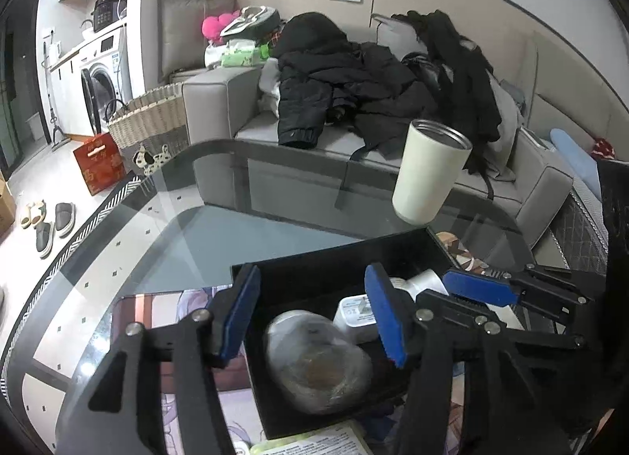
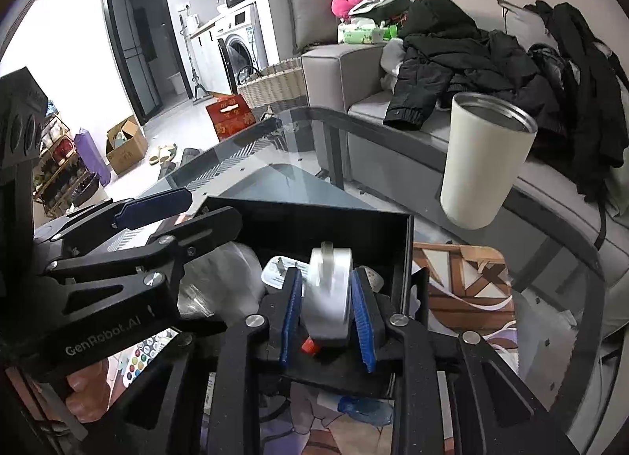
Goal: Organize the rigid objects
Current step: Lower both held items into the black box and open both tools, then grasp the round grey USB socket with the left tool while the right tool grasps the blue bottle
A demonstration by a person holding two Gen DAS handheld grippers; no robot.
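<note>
An open black box (image 1: 334, 250) (image 2: 314, 207) stands on the glass table. My left gripper (image 1: 312, 270) (image 2: 204, 207) is open over the box's left half. A round lump wrapped in clear plastic (image 1: 318, 360), blurred, lies in the box below its blue pads, touching neither. My right gripper (image 2: 326, 272) (image 1: 479, 290) hangs over the box's right half. A white plug-like block (image 2: 328, 298), also blurred, stands between its pads with a thin gap on each side. A white charger (image 1: 354, 313) lies in the box too.
A white metal-lined cup (image 1: 428, 172) (image 2: 483, 164) stands on the glass beyond the box, right. A brown patterned mat (image 2: 460, 278) lies right of the box. Behind the table is a grey sofa (image 1: 220, 101) with black coats; a wicker basket (image 1: 149, 121) sits left.
</note>
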